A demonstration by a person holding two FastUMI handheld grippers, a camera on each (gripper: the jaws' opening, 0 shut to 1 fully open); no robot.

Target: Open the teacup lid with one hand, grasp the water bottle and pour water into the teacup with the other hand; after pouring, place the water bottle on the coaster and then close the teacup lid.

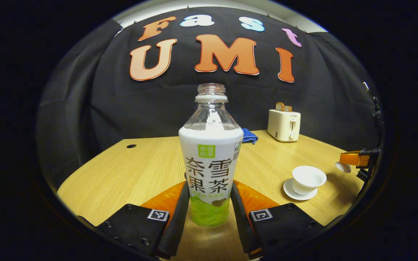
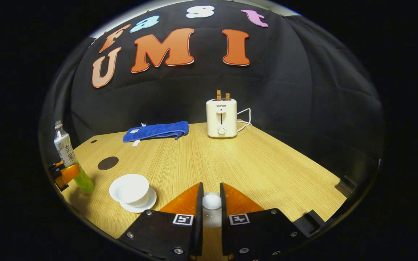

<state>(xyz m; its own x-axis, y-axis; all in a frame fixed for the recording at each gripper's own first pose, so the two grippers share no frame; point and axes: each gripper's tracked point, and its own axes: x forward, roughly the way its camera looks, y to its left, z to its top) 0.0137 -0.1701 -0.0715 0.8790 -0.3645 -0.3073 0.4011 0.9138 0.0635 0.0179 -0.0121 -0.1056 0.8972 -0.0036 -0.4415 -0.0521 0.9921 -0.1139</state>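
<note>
Desk point(image 2: 252, 159): light wood, carrying everything below.
Towel point(image 2: 156, 131): blue, folded, lying at the far edge by the booth wall.
Toaster point(image 2: 221, 117): cream, upright at the back, two slices standing out of its slots.
Water bottle point(image 1: 210, 156): uncapped, upright, its base on or just above the desk; left gripper point(image 1: 209, 203) has its jaws pressed against both sides of the lower body.
Teacup point(image 2: 131, 190): white, uncovered, sitting on its saucer point(image 2: 147, 204), between the bottle and the right gripper.
Coaster point(image 2: 108, 163): dark disc, lying bare beyond the teacup, near the bottle.
Lid point(image 2: 212, 202): white, pinched by its knob between the narrowly set jaws of the right gripper point(image 2: 210, 203), held apart from the teacup.
</note>
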